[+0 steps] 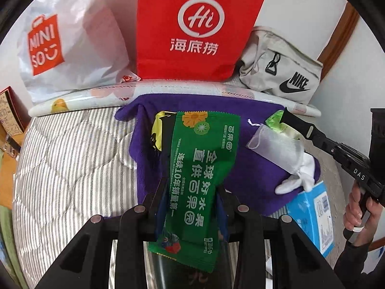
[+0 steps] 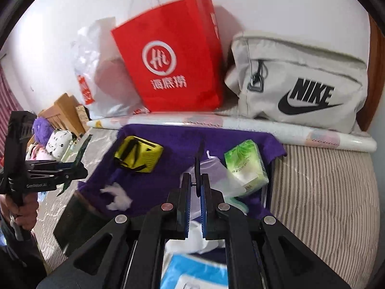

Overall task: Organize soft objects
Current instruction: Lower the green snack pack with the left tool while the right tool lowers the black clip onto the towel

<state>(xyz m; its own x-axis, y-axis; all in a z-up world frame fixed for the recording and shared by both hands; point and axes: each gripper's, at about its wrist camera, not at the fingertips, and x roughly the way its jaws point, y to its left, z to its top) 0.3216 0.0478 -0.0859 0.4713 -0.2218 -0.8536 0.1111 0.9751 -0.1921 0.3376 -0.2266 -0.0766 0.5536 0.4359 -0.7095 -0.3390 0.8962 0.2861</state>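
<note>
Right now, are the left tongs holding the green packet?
Yes. The left tongs are shut on the green packet, whose free end sticks out forward.

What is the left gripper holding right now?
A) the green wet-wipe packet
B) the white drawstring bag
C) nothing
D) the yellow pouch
A: in the left wrist view the green wet-wipe packet sits clamped in the left gripper, while the yellow pouch and the white drawstring bag lie on the purple cloth beyond it.
</note>
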